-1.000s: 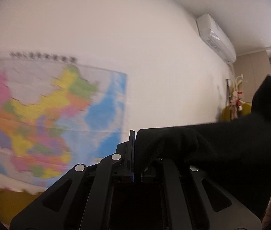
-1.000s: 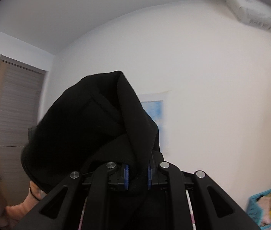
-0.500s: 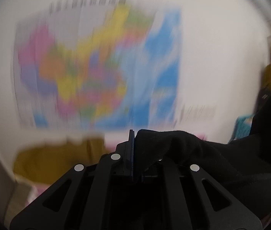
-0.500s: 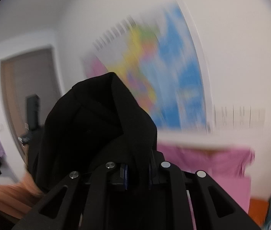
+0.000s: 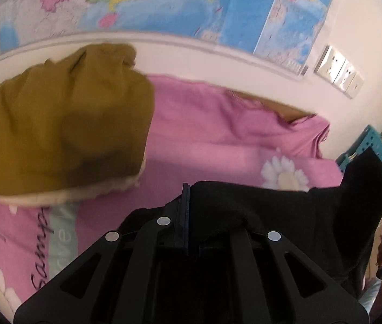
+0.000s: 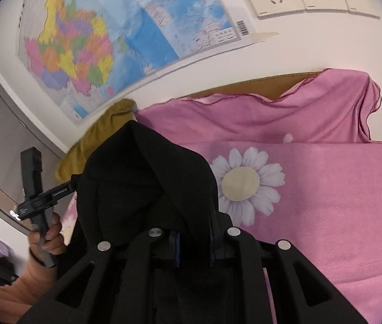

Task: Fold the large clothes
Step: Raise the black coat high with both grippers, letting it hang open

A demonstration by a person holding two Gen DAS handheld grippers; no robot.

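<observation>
With each gripper, left (image 5: pixel 188 224) and right (image 6: pixel 193 245), clamped on the black garment (image 6: pixel 147 189) above the pink sheet (image 6: pixel 312 189), we risk it bunching if our right jaws, just easing, let go.

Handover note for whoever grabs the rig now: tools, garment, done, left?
Left tool: shut on the black garment.
Right tool: its jaws have just been opening a little, but a thick bunch of the same garment is clamped between the pads.
Garment: held up by both tools over the pink flowered sheet; an olive garment lies on the left of the sheet.
Done: garment picked up and brought over the sheet.
Left: lay it flat, then fold; no fold visible yet.
</observation>
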